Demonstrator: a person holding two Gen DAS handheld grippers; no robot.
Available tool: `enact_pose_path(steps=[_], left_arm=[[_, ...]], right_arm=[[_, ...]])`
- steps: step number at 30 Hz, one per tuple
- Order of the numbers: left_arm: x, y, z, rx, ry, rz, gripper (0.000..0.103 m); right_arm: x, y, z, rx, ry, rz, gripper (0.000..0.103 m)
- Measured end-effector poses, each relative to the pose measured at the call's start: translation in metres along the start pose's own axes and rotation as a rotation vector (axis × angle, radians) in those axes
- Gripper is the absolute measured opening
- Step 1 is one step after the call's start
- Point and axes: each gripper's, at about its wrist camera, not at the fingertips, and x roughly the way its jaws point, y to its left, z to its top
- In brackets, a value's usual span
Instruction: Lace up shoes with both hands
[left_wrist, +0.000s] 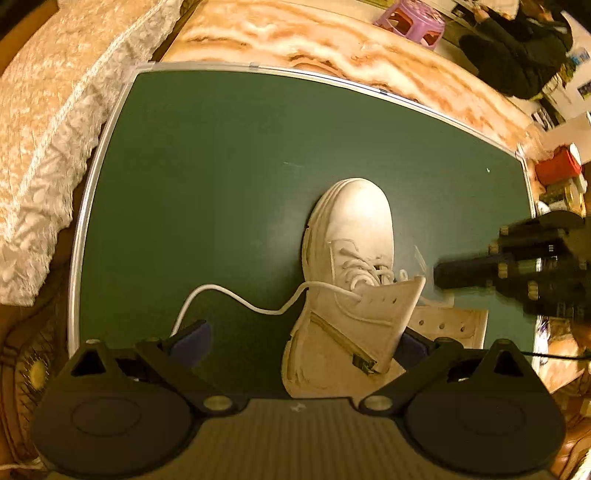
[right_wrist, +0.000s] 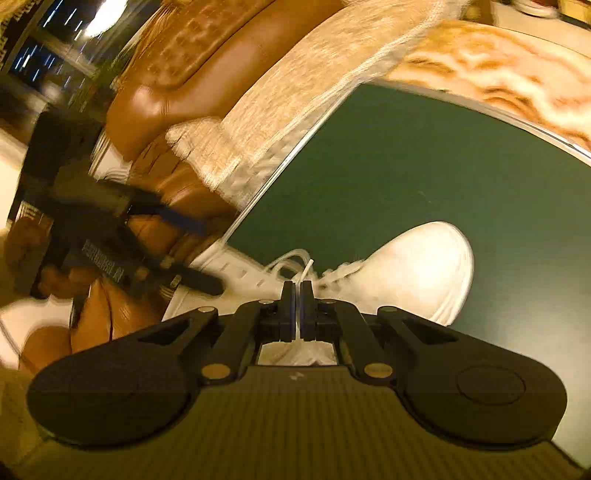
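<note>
Resting on a dark green board (left_wrist: 207, 166), 1 white high-top shoe (left_wrist: 354, 229) lies with its toe pointing away from the cameras and its ankle collar splayed open nearest them. Lacing crosses only the lower eyelets near the toe; the upper eyelets on both collar flaps stand empty. On the shoe's right side, the right gripper (right_wrist: 297, 291) is clenched on a thin white lace end (right_wrist: 307, 267), whose tip pokes up just past the pinched pads above the collar. The other lace (left_wrist: 236, 299) leaves an eyelet on the shoe's left side and trails in a loose curve over the board toward the left gripper (left_wrist: 295, 341), whose jaws stand wide apart with nothing between them; the shoe's collar and side zipper sit in that gap. The lace seems to run behind the left blue pad (left_wrist: 192, 341), but contact cannot be told. Judging from this, the risks are several: the thin end could slip out of the clenched pads if pulled sharply, a hard tug could drag or tip the unheld shoe across the smooth board, and the slack lace could snag on the open left finger.
</note>
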Motion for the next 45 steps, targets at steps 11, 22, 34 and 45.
enact_pose_path(steps=[11,22,34,45], left_arm=[[0.002,0.003,0.001,-0.015,0.010,-0.023,0.103],[0.005,0.002,0.003,-0.017,0.020,-0.040,0.103],[0.007,0.005,0.003,-0.024,0.022,-0.050,0.103],[0.009,0.003,0.003,-0.014,0.020,-0.046,0.103]], right_arm=[[0.025,0.034,0.018,-0.248,0.179,0.004,0.003],[0.026,0.041,0.022,-0.311,0.204,0.035,0.003],[0.027,0.035,0.016,-0.285,0.163,0.037,0.003],[0.030,0.035,0.015,-0.288,0.138,0.024,0.003]])
